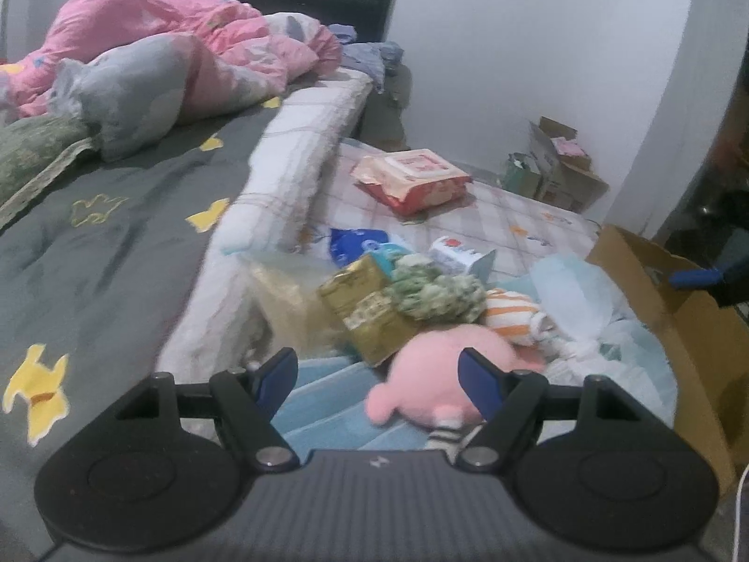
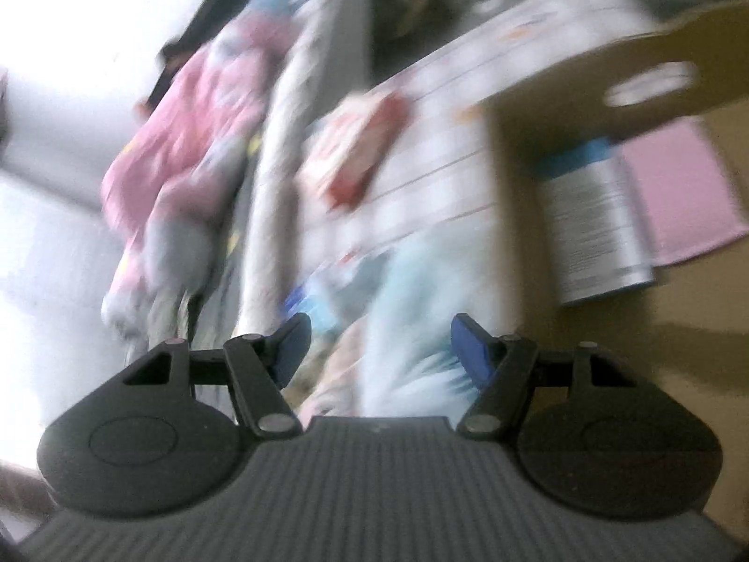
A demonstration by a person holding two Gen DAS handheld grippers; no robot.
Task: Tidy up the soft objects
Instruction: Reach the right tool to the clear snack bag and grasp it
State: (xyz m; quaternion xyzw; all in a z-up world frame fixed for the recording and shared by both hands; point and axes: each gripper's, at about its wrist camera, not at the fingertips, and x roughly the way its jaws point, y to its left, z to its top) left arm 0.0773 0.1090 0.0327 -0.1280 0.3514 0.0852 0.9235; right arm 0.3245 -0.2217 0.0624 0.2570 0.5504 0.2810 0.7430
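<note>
Here, left tongs [image 1: 379,374] wide apart, right tongs [image 2: 381,342] likewise

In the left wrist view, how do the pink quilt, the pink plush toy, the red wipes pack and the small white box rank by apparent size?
1. pink quilt, though farthest
2. pink plush toy, nearest, so possibly enlarged; it looks alike in size to the red wipes pack, so their order is unsure
3. small white box
</note>
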